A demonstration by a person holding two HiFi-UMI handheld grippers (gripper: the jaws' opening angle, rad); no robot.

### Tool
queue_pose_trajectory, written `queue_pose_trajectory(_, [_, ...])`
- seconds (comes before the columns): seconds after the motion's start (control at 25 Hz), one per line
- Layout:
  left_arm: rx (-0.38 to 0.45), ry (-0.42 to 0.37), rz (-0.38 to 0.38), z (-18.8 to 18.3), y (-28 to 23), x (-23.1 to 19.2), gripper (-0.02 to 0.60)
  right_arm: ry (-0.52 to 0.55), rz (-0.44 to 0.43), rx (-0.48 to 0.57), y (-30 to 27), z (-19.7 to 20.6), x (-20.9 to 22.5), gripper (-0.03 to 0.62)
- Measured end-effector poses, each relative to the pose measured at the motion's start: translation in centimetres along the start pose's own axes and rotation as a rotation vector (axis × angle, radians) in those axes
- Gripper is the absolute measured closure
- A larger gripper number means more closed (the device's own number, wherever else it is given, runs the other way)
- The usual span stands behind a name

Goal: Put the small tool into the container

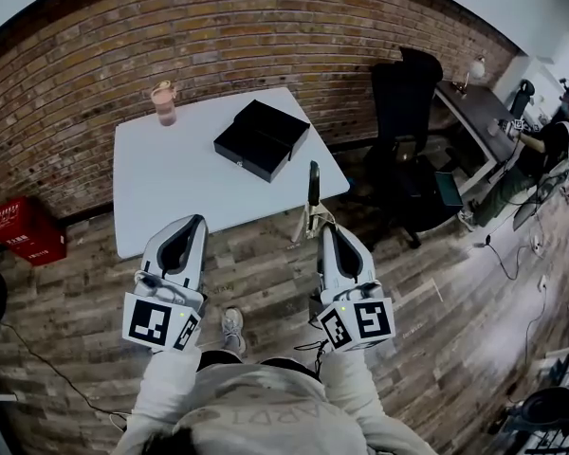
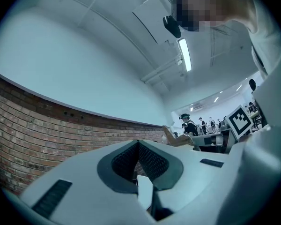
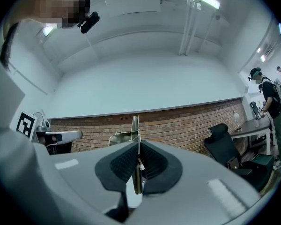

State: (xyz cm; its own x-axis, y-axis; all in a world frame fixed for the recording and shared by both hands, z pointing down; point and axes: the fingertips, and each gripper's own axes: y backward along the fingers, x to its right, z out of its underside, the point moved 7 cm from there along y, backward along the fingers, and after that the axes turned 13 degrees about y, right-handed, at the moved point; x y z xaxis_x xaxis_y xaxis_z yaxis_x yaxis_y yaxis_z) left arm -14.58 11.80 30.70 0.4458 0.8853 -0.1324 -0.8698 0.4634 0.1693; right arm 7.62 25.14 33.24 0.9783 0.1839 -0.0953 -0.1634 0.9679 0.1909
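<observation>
A flat black box, the container [image 1: 262, 138], lies on the white table [image 1: 161, 188] toward its right side. My right gripper [image 1: 324, 230] hangs in front of the table's right corner, shut on the small tool [image 1: 313, 186]. The tool's dark end sticks up past the jaws. In the right gripper view the tool [image 3: 136, 128] shows edge-on as a thin blade between the pads, with my right gripper [image 3: 138, 148] aimed at the brick wall. My left gripper [image 1: 192, 224] is shut and empty at the table's front edge. In its own view my left gripper [image 2: 138, 146] holds nothing.
A cup of pink drink [image 1: 163, 102] stands at the table's far left. A black office chair [image 1: 403, 150] is right of the table. A red crate [image 1: 27, 230] sits on the wood floor at left. A person [image 1: 550, 145] stands by a desk far right.
</observation>
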Motion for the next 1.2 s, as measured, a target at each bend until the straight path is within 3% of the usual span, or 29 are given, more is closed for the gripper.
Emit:
queue_pose_trajectory(0.64, [-0.003, -0.002, 0.058, -0.4, -11.3, -10.6, 0.577, 0.005, 0.055, 0.003, -13.8, 2.2, 1.6, 0.579])
queue_pose_trajectory(1.2, [-0.018, 0.005, 0.1, 0.1, -16.7, -17.9, 0.577, 0.011, 0.1, -0.017, -21.5, 4.1, 0.9, 0.579])
